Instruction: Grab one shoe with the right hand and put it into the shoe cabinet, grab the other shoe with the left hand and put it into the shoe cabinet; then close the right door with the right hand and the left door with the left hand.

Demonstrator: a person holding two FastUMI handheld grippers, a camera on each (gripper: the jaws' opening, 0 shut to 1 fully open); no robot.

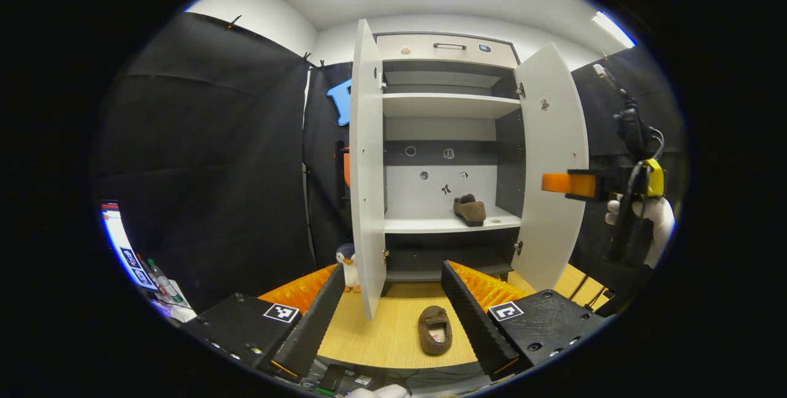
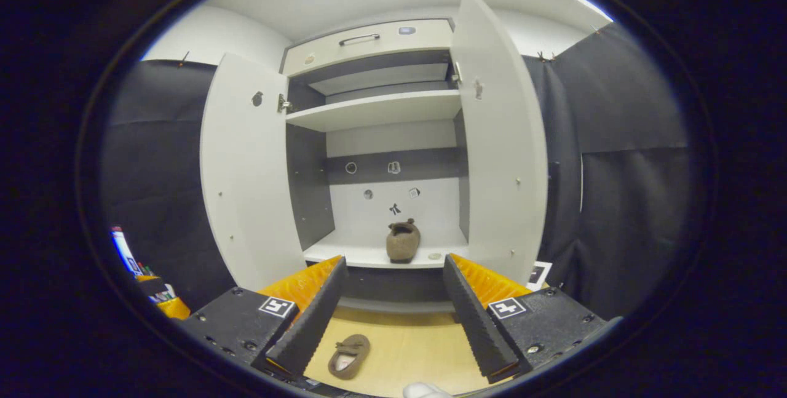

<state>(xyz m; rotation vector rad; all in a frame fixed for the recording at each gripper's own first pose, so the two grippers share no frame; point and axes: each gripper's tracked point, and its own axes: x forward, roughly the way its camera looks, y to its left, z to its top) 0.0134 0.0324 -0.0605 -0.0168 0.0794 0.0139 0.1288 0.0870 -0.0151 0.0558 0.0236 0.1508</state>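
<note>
First shoe: a brown suede slipper with a small bow (image 2: pixel 403 241) sits on the lower shelf of the tall white two-door shoe cabinet (image 2: pixel 375 112); that half looks done
Second shoe: the matching brown slipper (image 1: pixel 435 330) lies on the pale wooden floor board (image 1: pixel 375 336) before the cabinet, toe toward it; not yet grabbed
Left gripper (image 1: pixel 393 309): fingers spread wide, empty, hovering above and near the floor slipper
Right gripper (image 2: pixel 393 309): fingers spread, holding nothing, facing the shelf
Doors: white left door (image 1: pixel 367 164) and white right door (image 1: pixel 550 164) both stand open
Left to do: left-hand pick and placement; then both doors
</note>
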